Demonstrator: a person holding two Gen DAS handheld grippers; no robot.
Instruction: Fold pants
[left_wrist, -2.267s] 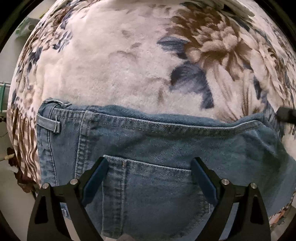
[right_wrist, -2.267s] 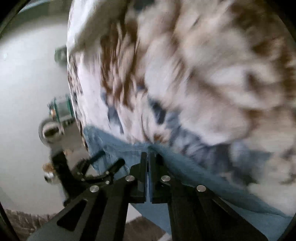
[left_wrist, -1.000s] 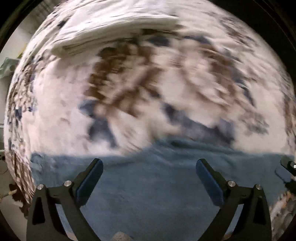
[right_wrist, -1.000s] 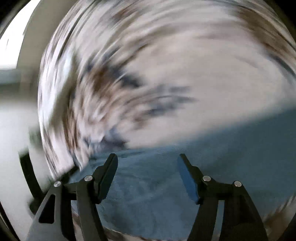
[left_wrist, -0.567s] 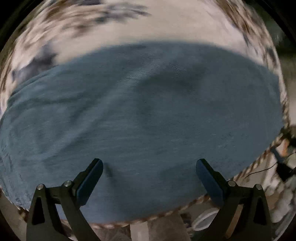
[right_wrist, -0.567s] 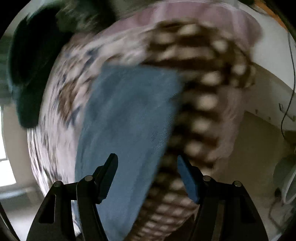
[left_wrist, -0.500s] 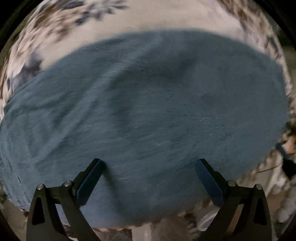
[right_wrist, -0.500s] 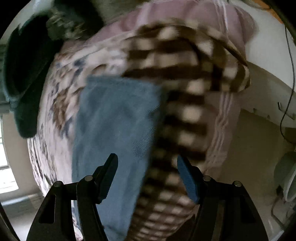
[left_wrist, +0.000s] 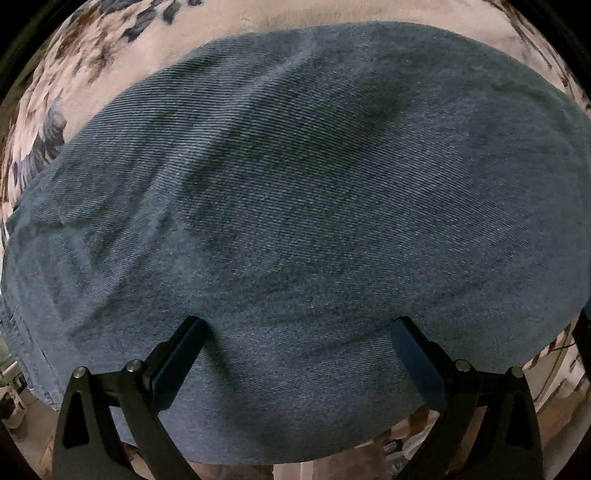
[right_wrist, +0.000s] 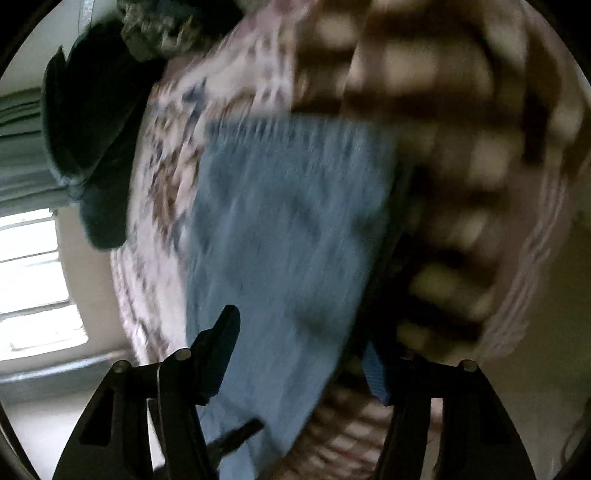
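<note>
Blue denim pants (left_wrist: 295, 206) lie folded on a floral blanket (left_wrist: 55, 85) and fill the left wrist view. My left gripper (left_wrist: 299, 332) is open and empty, close over the denim near its front edge. In the right wrist view, which is blurred, the pants (right_wrist: 280, 229) show as a light blue rectangle on the blanket (right_wrist: 166, 177). My right gripper (right_wrist: 299, 350) is open and empty, above the near end of the pants.
A brown checked blanket border (right_wrist: 443, 147) hangs over the bed edge at right. A dark garment (right_wrist: 92, 129) lies at the far left of the bed. A window (right_wrist: 29, 280) is at left. Floor and small items (left_wrist: 391, 443) show below the bed edge.
My right gripper let go of the pants and opened. Both grippers swung round and now look at the folded pants; the left one has come closer to the denim.
</note>
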